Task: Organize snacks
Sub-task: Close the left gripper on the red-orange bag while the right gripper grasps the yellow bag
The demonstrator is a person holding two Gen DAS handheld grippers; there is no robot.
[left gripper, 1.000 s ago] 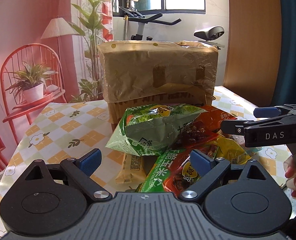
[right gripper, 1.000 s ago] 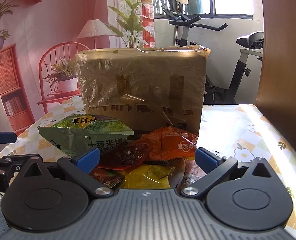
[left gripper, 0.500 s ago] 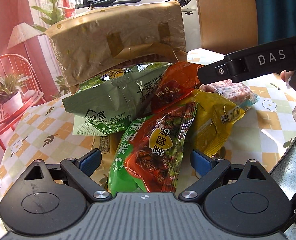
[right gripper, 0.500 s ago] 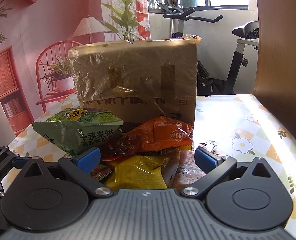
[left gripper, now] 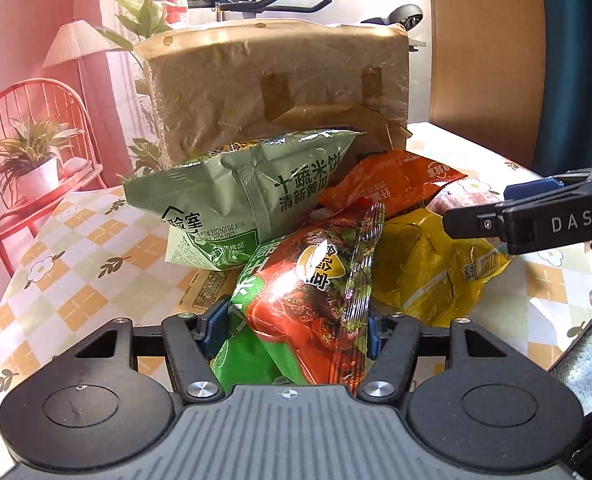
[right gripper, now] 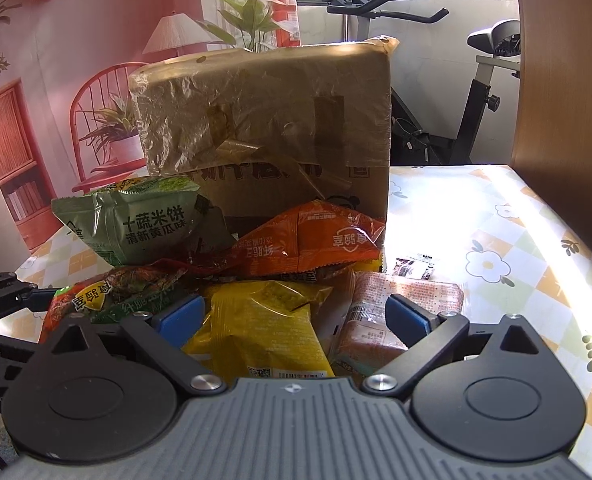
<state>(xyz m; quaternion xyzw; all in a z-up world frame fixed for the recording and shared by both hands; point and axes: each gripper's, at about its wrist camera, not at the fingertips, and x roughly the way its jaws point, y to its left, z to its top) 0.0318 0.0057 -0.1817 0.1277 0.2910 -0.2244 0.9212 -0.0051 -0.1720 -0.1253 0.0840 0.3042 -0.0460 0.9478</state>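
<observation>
The left gripper [left gripper: 291, 330] has its jaws clamped on the red-and-green snack bag [left gripper: 312, 304]; they have just been closing, and both blue pads now press the bag's sides. Beyond those jaws the pale green rice-cracker bag [left gripper: 235, 200] lies on top of the pile, with the orange bag [left gripper: 388, 188] to its right and the yellow bag [left gripper: 428, 272] right of the held bag.

The right gripper [right gripper: 291, 316] has its jaws wide apart, having just been closing slightly. The yellow bag [right gripper: 263, 328] lies between them, with the pink-brown packet [right gripper: 376, 320] against the inside of the right-hand pad; neither is gripped. Further ahead of both pairs of jaws stands the taped cardboard box [right gripper: 263, 120]. Its top is not visible, so I cannot tell what it holds. All the snacks lie loose on the checked counter [right gripper: 496, 232], heaped against the box's front.
</observation>
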